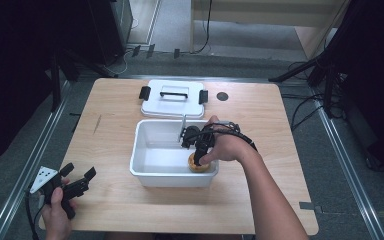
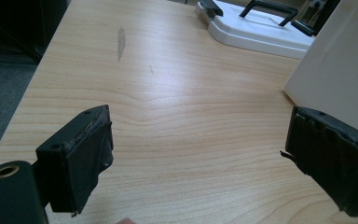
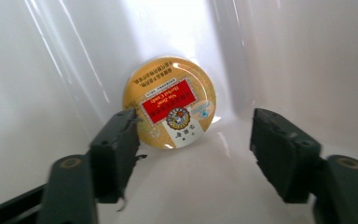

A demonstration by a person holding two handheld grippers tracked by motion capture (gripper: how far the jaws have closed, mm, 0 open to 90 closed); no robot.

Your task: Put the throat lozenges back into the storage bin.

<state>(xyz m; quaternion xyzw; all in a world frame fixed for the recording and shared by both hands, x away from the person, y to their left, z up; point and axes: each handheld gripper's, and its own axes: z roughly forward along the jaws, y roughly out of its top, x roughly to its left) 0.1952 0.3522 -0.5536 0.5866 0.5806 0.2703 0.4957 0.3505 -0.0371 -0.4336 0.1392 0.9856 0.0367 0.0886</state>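
- High view: a white plastic bin sits at the middle of a pale wooden bench. All places below are given relative to this bin.
- Just behind the bin lies its white lid with a black handle and black clips, flat on the bench.
- Inside the bin, in its front right corner, a round golden tin leans against the wall.
- The right hand-held gripper reaches down into the bin from the right, the person's hand around it, just above the tin.
- Right gripper view: the tin shows a red label with small print and rests tilted in the bin's corner. The right hand-held gripper has its two black jaws apart, one on each side in front of the tin. The left jaw overlaps the tin's edge; nothing is gripped.
- Left of the bin, near the bench's front corner, the left hand-held gripper rests in the person's hand.
- Left gripper view: the left hand-held gripper stands wide open over bare wood, holding nothing, with the bin's outer wall just beside one jaw.
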